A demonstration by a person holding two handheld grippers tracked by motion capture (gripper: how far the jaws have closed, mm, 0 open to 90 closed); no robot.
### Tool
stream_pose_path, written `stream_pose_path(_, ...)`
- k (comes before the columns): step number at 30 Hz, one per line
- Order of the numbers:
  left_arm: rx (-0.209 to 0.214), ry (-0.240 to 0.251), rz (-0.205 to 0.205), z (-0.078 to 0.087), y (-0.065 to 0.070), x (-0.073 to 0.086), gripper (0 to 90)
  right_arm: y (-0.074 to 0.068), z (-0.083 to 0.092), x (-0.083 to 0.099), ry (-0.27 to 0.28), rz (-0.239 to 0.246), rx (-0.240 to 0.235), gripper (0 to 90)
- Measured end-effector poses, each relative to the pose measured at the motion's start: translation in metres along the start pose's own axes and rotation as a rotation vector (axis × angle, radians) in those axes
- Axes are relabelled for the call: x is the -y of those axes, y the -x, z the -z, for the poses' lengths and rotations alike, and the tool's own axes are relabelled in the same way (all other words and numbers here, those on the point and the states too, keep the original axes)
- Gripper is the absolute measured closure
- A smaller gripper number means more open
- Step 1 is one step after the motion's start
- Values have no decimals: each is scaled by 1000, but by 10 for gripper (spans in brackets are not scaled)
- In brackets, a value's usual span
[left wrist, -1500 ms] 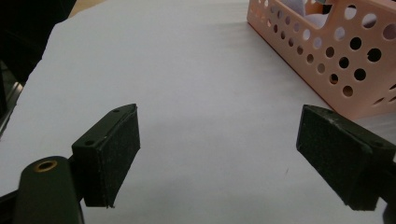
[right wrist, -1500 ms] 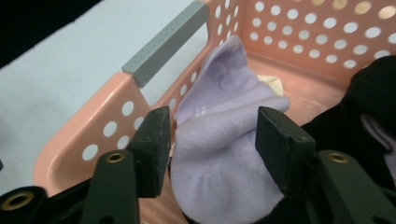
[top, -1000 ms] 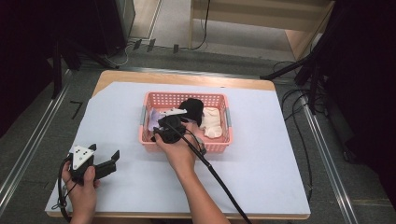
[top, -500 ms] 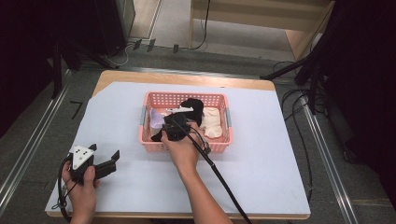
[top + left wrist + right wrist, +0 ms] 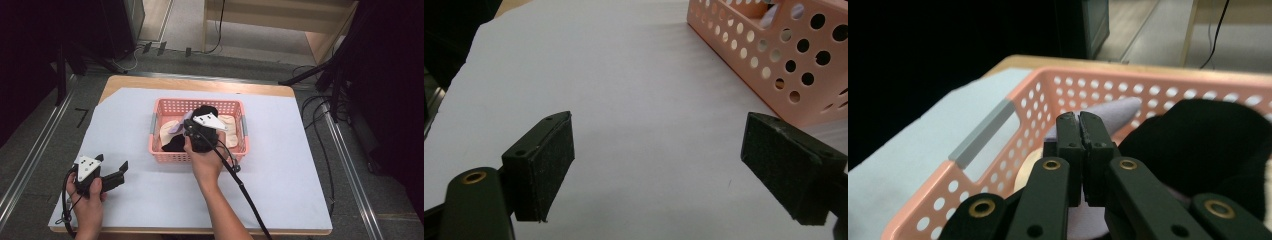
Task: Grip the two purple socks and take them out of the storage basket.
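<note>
Inside the pink basket [image 5: 197,156], near the middle of the surface [image 5: 300,150], lies a heap of soft cloth pieces: a black one [image 5: 1198,145], a pale lilac one [image 5: 1118,112] and cream ones [image 5: 230,131] along the basket's right side. The right gripper [image 5: 1080,120] sits over them with its jaws pressed together; lilac cloth shows directly behind and below the tips, so it seems to have pinched a fold of that piece, though the grip itself is hidden by the jaws. Such cloth should be light, limp and not fragile, and not slippery against the padded jaws. It will sag and trail when raised, and may drag a neighbouring piece along, so a bunched fold near the middle looks a better hold than a thin edge. The light basket could shift if the cloth snags on its perforated wall.

The left gripper [image 5: 107,170] rests on the surface toward its near left corner, well apart from the basket, jaws spread wide with nothing between them.

Compared with a second ago, the right gripper's jaws have just been closing and are now shut, and the hand has shifted slightly across the basket. The left gripper has not moved.
</note>
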State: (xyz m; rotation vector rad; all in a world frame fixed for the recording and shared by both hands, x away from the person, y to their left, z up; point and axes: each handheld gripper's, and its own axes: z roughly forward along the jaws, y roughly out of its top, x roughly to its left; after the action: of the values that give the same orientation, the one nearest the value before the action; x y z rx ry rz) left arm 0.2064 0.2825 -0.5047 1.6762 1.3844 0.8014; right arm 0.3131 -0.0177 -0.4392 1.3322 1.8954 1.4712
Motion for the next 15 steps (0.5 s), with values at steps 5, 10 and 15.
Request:
stream_pose_path(5, -3, -1, -5, 0, 0, 0, 149, 11, 12, -3, 84, 17, -13, 891)
stream_pose_path(10, -2, 2, -1, 0, 0, 0, 149, 21, 24, -9, 151, 36, -5, 891)
stream_pose_path(15, -2, 4, 1, 0, 0, 0, 149, 30, 35, -14, 199, 37, 8, 891)
